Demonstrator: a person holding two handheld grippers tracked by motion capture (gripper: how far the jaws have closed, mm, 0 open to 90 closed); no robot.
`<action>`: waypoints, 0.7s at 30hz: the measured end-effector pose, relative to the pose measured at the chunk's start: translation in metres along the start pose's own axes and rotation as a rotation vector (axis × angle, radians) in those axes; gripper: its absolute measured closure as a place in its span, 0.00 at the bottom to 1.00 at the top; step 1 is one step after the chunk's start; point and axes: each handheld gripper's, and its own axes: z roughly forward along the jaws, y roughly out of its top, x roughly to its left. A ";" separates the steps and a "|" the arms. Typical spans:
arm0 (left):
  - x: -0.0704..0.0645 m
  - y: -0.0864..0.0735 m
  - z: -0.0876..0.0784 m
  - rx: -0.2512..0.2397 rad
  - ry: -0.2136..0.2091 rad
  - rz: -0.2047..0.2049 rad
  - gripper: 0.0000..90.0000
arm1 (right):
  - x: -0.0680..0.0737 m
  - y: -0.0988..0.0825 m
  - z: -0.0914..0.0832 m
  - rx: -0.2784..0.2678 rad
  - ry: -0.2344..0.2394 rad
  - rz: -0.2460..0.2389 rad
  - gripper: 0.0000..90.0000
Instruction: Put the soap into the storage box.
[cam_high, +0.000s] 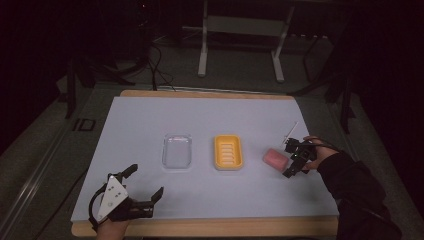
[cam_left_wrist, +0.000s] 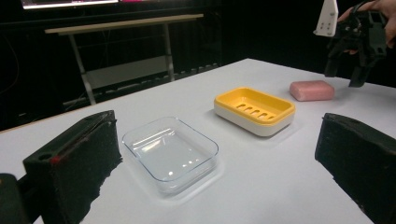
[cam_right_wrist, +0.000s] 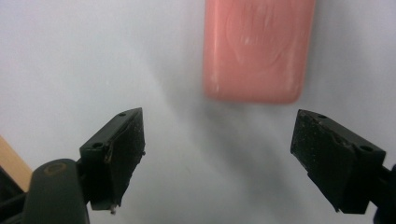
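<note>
now right hand-held gripper (cam_right_wrist: 219, 158) spread just short of pink soap (cam_right_wrist: 258, 46), left hand-held gripper (cam_left_wrist: 215, 172) spread

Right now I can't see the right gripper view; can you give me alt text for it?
The right gripper hangs open above a pink soap bar, which lies on the pale table surface just ahead of the two black jaws, not between them. Nothing is held.

No readable text, label, brand, number or sign appears on anything here.
</note>
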 end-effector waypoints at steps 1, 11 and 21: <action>0.000 0.000 0.000 0.000 -0.001 -0.001 0.00 | -0.001 0.001 0.000 -0.009 -0.001 -0.004 0.19; 0.000 0.000 0.000 0.000 -0.002 -0.001 0.00 | -0.001 0.016 0.008 -0.045 -0.003 -0.059 0.19; 0.000 0.000 0.000 0.002 -0.003 0.000 0.00 | -0.005 0.030 0.014 -0.112 -0.029 -0.077 0.19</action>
